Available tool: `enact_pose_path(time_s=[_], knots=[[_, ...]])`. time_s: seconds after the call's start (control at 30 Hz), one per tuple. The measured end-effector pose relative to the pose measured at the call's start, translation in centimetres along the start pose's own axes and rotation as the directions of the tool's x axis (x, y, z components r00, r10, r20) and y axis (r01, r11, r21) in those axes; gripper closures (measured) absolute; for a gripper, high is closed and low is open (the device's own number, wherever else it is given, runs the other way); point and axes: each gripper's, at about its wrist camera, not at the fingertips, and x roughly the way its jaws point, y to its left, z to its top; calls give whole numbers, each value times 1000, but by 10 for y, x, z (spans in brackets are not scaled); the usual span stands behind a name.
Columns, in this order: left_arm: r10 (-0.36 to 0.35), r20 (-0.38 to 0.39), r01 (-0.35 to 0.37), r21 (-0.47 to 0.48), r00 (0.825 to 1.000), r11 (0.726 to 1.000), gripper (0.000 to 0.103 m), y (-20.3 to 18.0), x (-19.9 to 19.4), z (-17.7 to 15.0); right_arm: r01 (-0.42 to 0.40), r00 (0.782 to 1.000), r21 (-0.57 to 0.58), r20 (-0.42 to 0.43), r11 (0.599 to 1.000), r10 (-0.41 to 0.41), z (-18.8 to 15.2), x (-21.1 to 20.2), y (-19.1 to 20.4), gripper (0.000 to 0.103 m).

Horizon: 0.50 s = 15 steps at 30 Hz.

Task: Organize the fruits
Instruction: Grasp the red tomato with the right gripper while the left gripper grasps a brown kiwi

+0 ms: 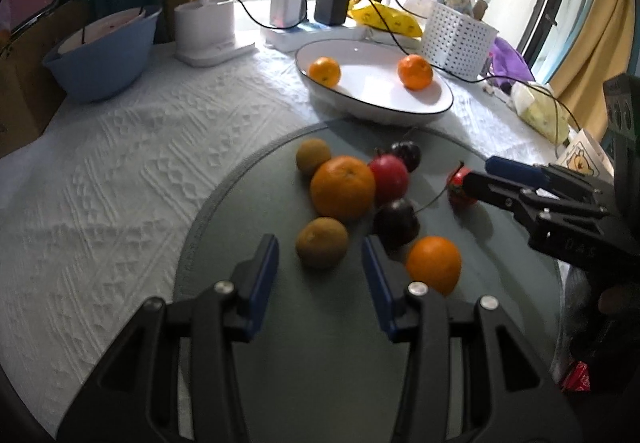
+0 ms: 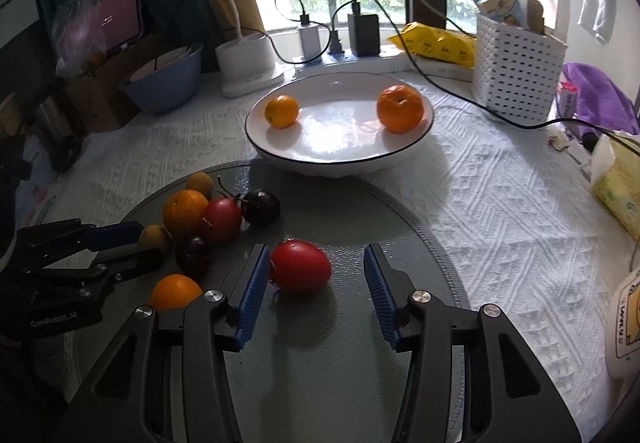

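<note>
**Two tongs over the glass disc of fruit**

A white embossed cloth covered the table (image 2: pixel 500 203), and on it lay a smooth round glass disc (image 2: pixel 340 203). The left tongs (image 1: pixel 320 263) stood partly open around a dull brownish-green fruit (image 1: pixel 321 242), its ribbed blue pads clear of it. The right tongs (image 2: pixel 316 275) were partly open too, with a glossy egg-shaped red tomato (image 2: pixel 301 264) between them, close against the left pad. Only the right wrist view showed that pairing clearly. At twelve o'clock, a white dark-rimmed bowl (image 2: pixel 424 135) held two oranges (image 2: pixel 400 109).
</note>
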Motion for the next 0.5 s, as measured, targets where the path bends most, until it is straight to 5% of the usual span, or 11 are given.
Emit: enact_pose_path(time_s=[0.5], knots=[[20, 5, -20, 31, 1000, 999, 63, -2, 6, 1, -42, 998, -16, -45, 999, 41, -4, 14, 4, 52]])
